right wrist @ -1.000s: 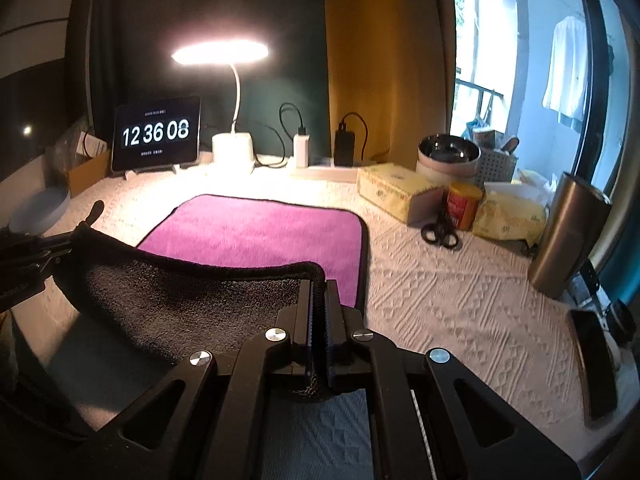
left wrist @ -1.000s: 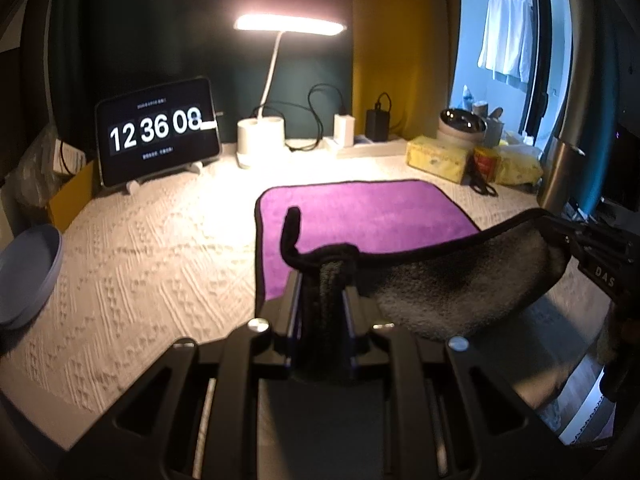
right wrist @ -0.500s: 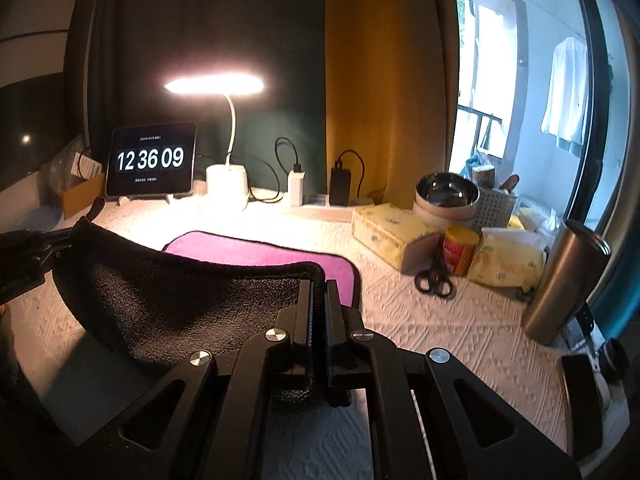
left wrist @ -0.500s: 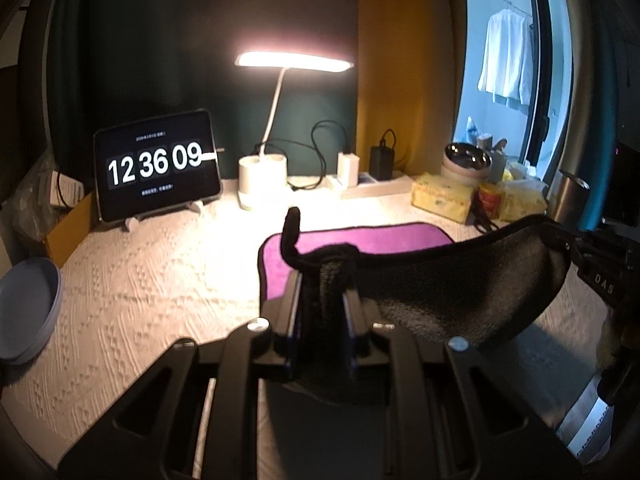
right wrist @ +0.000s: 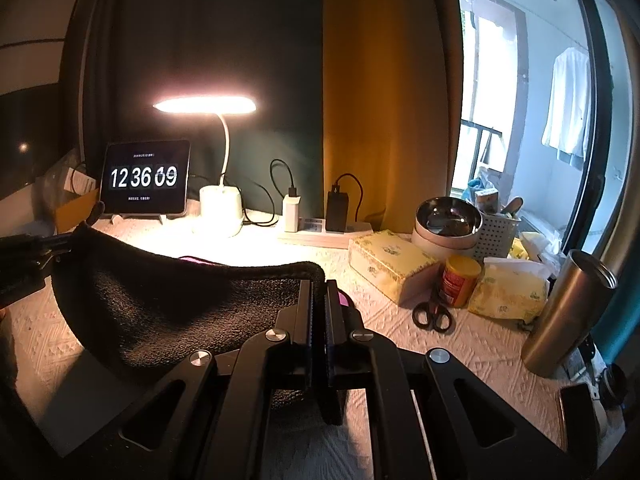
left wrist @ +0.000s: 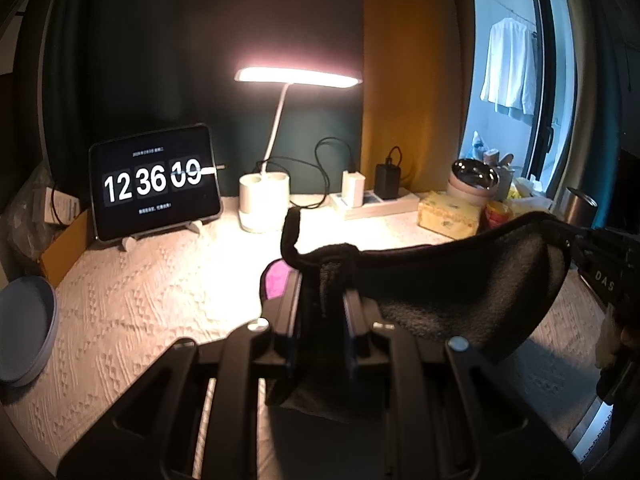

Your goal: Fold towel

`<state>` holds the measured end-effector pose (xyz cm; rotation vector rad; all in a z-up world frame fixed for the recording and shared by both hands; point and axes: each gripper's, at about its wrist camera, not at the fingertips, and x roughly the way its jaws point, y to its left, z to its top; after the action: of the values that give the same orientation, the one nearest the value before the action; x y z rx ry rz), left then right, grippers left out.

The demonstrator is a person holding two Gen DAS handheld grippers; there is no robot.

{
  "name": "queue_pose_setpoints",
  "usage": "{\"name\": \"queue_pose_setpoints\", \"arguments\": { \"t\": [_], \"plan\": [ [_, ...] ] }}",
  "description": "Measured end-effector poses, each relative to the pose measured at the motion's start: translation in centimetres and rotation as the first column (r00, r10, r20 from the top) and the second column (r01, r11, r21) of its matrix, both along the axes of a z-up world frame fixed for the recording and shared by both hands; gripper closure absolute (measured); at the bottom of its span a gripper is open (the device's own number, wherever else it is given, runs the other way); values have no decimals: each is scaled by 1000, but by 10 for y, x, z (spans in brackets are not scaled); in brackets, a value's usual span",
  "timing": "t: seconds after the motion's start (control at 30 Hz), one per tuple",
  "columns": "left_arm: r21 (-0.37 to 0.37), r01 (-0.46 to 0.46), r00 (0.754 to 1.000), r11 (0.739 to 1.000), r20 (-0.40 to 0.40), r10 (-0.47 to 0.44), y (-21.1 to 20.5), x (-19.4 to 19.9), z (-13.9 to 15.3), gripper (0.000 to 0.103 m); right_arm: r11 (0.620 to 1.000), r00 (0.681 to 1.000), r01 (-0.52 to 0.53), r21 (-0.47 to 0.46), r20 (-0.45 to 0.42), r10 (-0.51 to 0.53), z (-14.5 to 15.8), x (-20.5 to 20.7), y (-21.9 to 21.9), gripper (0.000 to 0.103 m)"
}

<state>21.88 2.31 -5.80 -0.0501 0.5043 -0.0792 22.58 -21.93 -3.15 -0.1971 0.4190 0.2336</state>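
The towel (left wrist: 452, 280) is purple on top and dark grey underneath. Its near edge hangs lifted between the two grippers, grey side toward me, and hides most of the purple part lying on the table; only a sliver shows (left wrist: 276, 278). My left gripper (left wrist: 322, 276) is shut on the towel's near left corner. My right gripper (right wrist: 318, 288) is shut on the near right corner of the towel (right wrist: 180, 300). Each gripper shows at the edge of the other's view, the right gripper (left wrist: 600, 256) and the left gripper (right wrist: 28, 252).
A tablet clock (left wrist: 154, 182), a lit desk lamp (left wrist: 264, 204) and a power strip (right wrist: 316, 232) stand at the back. A tissue box (right wrist: 388, 264), can (right wrist: 458, 280), scissors (right wrist: 434, 312) and steel tumbler (right wrist: 568, 312) stand right. A grey plate (left wrist: 24, 332) lies at the left edge.
Both grippers have lifted the towel's near edge higher and carried it toward the back. The raised grey side now covers nearly all the purple surface.
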Motion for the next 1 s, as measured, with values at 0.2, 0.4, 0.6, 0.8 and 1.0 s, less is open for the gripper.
{"name": "queue_pose_setpoints", "arguments": {
  "t": [0.2, 0.4, 0.6, 0.8, 1.0],
  "plan": [
    [1, -5, 1000, 1000, 15, 5, 1, 9, 2, 84, 1000, 1000, -6, 3, 11, 6, 2, 11, 1, 97],
    [6, -10, 1000, 1000, 20, 9, 1, 25, 0, 84, 1000, 1000, -3, 8, 22, 3, 1, 24, 0, 97],
    [19, -18, 999, 1000, 44, 17, 3, 41, 0, 84, 1000, 1000, 2, 17, 30, -3, -1, 40, 1, 97],
    [19, -20, 998, 1000, 57, 19, 5, 58, -1, 84, 1000, 999, 12, 26, 36, -13, -3, 55, 2, 97],
    [16, -24, 998, 1000, 55, 23, 8, 74, -7, 84, 999, 999, 21, 38, 39, -23, -7, 73, 5, 97]
  ]
}}
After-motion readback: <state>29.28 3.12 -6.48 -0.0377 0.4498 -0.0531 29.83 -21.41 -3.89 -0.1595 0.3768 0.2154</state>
